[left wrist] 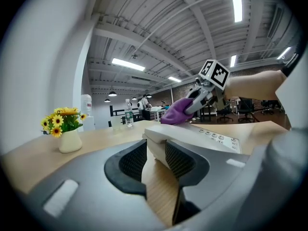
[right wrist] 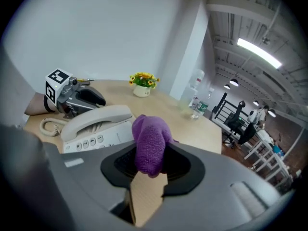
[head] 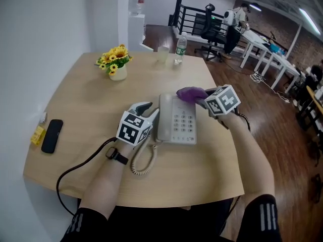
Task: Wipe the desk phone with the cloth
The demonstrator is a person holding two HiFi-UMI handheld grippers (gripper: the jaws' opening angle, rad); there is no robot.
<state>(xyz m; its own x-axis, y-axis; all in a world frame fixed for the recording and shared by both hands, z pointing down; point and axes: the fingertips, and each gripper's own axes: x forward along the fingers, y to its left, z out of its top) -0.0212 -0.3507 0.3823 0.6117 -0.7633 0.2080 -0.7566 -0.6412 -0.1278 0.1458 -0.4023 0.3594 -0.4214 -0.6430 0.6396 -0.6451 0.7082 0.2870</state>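
Observation:
A white desk phone [head: 180,121] lies mid-table, its handset [head: 164,116] in the cradle on the left side. My left gripper [head: 150,113] is at the phone's left edge; in the left gripper view its jaws [left wrist: 155,155] are closed in on the near end of the handset [left wrist: 156,143]. My right gripper [head: 201,101] is shut on a purple cloth [head: 191,93], bunched over the phone's far right corner. In the right gripper view the cloth [right wrist: 149,141] fills the jaw gap, with the phone [right wrist: 91,129] to the left beyond it.
A coiled cord [head: 144,160] loops toward the front edge. A flower pot [head: 117,64], a glass [head: 162,54] and a water bottle [head: 180,48] stand at the far side. A black mobile [head: 52,135] and a yellow item [head: 37,135] lie far left by the wall.

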